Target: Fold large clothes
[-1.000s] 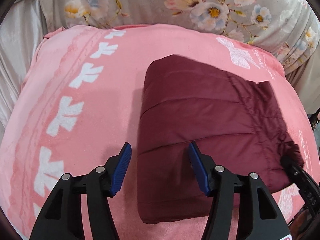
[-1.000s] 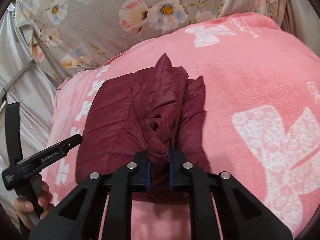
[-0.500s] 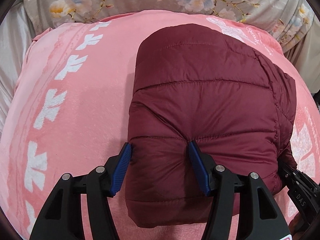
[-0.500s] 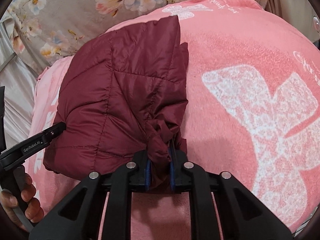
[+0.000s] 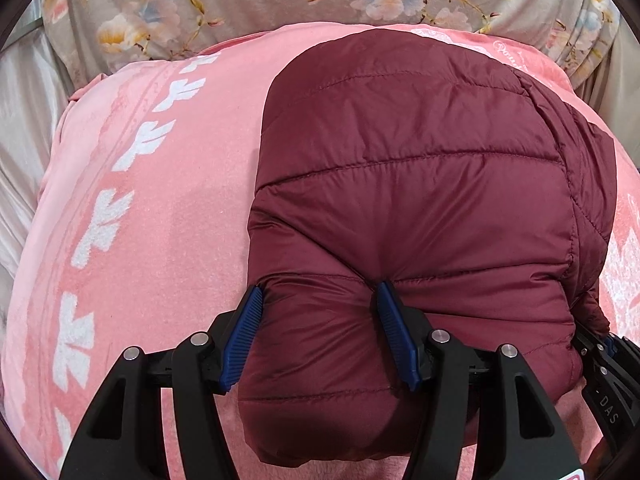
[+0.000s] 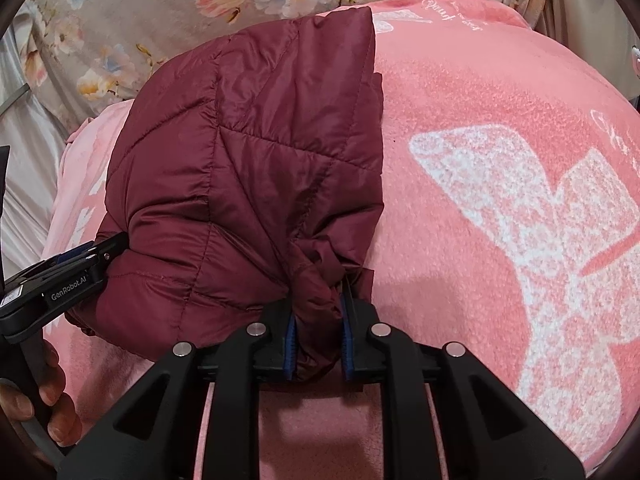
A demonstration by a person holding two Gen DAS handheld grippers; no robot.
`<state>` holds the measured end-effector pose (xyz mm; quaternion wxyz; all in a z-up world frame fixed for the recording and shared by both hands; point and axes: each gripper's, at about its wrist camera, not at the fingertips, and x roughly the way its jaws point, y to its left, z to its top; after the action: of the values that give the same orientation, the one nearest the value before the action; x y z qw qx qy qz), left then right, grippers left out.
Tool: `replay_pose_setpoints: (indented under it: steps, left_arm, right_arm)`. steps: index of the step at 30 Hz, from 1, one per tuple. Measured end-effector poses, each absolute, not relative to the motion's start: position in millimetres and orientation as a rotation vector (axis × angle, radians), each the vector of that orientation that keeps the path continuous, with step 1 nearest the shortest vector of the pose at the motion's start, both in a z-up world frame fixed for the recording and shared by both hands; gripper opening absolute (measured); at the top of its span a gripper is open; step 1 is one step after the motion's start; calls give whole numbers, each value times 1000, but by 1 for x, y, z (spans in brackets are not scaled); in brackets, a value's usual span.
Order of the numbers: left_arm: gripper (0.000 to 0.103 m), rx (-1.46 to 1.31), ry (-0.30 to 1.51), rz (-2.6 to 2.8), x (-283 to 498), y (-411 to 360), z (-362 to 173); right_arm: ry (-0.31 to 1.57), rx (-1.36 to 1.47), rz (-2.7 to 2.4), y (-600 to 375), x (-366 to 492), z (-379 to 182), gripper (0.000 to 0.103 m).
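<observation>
The left claw (image 5: 320, 332) stands wide, its blue pads (image 5: 242, 340) pressed into the near left corner of the maroon quilted jacket (image 5: 400, 208); the padding bulges between them and dimples at the right pad, so the claw reads as clamped on that thick fold, though the fisheye view makes the firmness of the grip hard to judge. In the right wrist view, the person's hand (image 6: 44, 392) holding this claw shows at the lower left edge.

The right claw (image 6: 318, 340) is nearly together, pinching a bunched, twisted wad of the jacket's near right corner; its jaws have just been opening a little, with the fabric between them and both pads touching it.

The jacket lies folded into a compact, puffy bundle on a pink fleece blanket (image 5: 152, 240) printed with white bows, which covers a bed. Horizontal stitch lines cross its shiny top panel; on the right side the seams run diagonally and the cloth gathers into creases toward the claw. Beyond the blanket lies grey floral bedding (image 5: 240, 4).
</observation>
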<state>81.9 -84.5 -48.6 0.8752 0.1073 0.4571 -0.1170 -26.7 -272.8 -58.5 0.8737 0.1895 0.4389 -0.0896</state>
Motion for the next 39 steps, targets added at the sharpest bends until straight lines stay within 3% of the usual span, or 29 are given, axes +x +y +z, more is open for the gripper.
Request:
replay_pose_setpoints:
  steps: [6, 9, 12, 16, 24, 25, 30, 39]
  left_arm:
    - [57, 168, 995, -278, 87, -72, -38]
    - [57, 65, 1003, -306, 97, -49, -13]
    - [56, 30, 928, -288, 114, -37, 21]
    - [56, -14, 901, -295, 156, -44, 47]
    - [56, 15, 967, -325, 217, -95, 42]
    - [56, 29, 974, -324, 222, -103, 37]
    - [56, 111, 1004, -322, 238, -136, 8]
    - [60, 189, 957, -285, 242, -152, -24]
  right_arm:
    - [931, 492, -172, -293, -36, -43, 25]
    - [844, 480, -201, -305, -45, -4, 30]
    - [762, 494, -218, -322, -35, 33, 42]
    - [732, 583, -230, -343, 11, 46, 43]
    - [857, 692, -262, -349, 90, 10, 43]
    - [870, 698, -259, -348, 96, 5, 42]
    - [884, 617, -317, -341, 116, -13, 15]
    - [889, 635, -318, -352, 125, -49, 8]
